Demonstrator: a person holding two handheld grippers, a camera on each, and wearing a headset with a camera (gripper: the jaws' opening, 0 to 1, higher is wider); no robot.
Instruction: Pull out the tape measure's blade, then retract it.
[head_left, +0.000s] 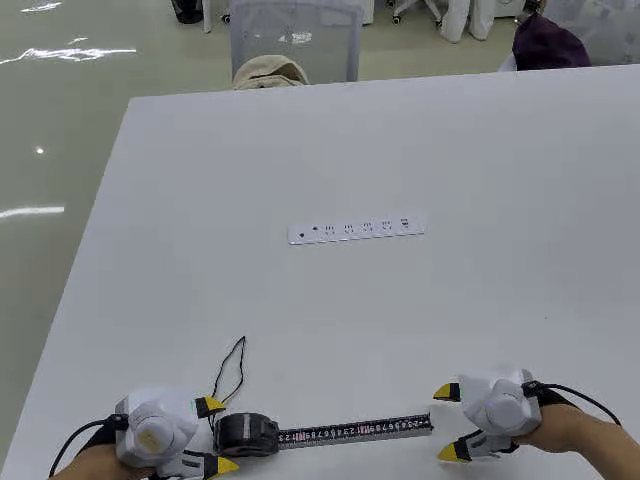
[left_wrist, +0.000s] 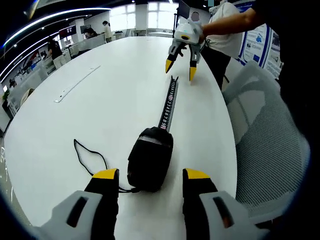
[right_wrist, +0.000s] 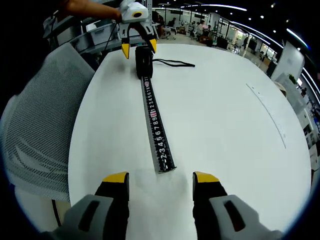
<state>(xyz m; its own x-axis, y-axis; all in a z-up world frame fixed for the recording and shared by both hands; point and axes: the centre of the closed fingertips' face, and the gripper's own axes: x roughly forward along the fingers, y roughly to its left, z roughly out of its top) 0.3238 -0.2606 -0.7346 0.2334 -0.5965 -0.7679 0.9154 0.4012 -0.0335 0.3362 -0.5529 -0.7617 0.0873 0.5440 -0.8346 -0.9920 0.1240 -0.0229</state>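
A black tape measure case (head_left: 247, 434) lies near the table's front edge. Its blade (head_left: 355, 431) is pulled out flat to the right. My left gripper (head_left: 215, 435) is open, its yellow fingertips flanking the case's rear end (left_wrist: 150, 157) without clamping it. My right gripper (head_left: 448, 422) is open just past the blade's end hook (right_wrist: 166, 168), which lies a little ahead of its tips and is not held. The blade (right_wrist: 156, 125) runs straight to the case (right_wrist: 144, 60). A black wrist cord (head_left: 232, 372) trails from the case.
A white power strip (head_left: 356, 229) lies at the middle of the white table (head_left: 400, 150). A grey mesh chair (right_wrist: 40, 125) stands close to the near table edge, and another chair (head_left: 295, 40) stands at the far side.
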